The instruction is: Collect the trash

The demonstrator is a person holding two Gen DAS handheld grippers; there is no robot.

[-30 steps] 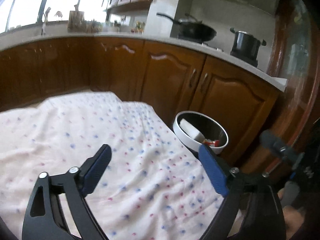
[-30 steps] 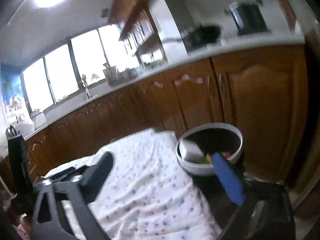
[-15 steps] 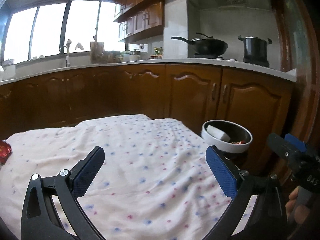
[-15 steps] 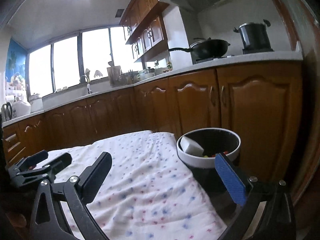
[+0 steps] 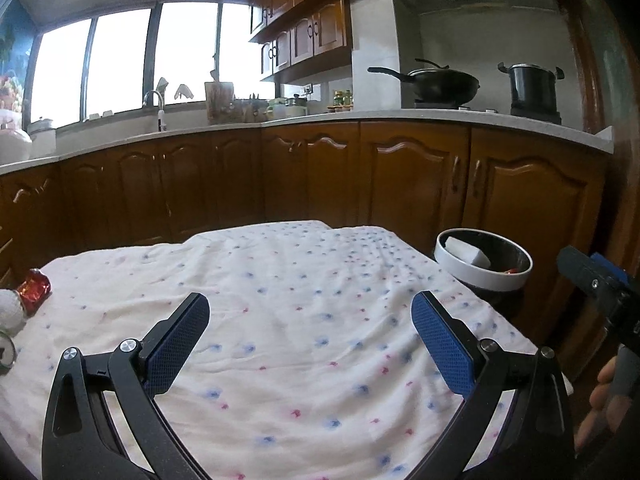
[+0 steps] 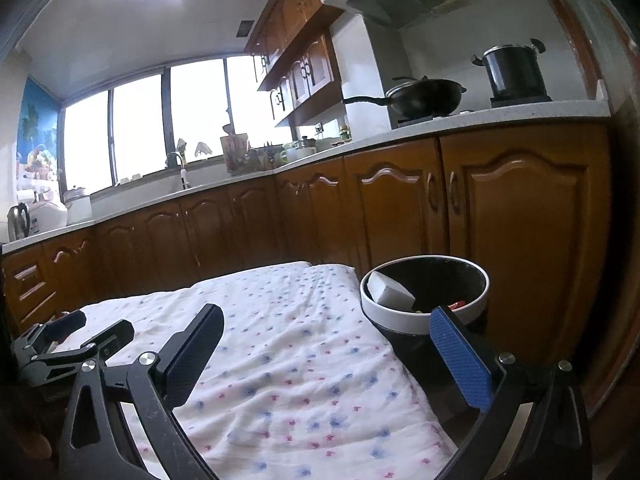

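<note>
Red foil marks the nearest piece of trash: a crumpled red wrapper lies at the far left edge of the cloth-covered worktop, touching a white wad just beside it. Both sit well to the left of the left gripper, a little ahead of its left finger. The wrapper's long axis cannot be told; it is too small and bunched at the picture's edge.

The bin, black with a white rim, stands off the worktop's right far corner, near the cabinet doors. It already holds a white block and a scrap of red. In the right wrist view it lies just ahead of the right gripper, partly behind that gripper's blue right finger.

So the left hand looks nearer to the trash and the right hand nearer to the bin. A pickup would likely call for the left gripper to swing left and dip toward the wrapper.

Both grippers hover over bare cloth, tilted slightly downward. The left gripper's jaws have just been opening and stand wide with nothing between them. The right gripper is spread wide and empty too.
</note>
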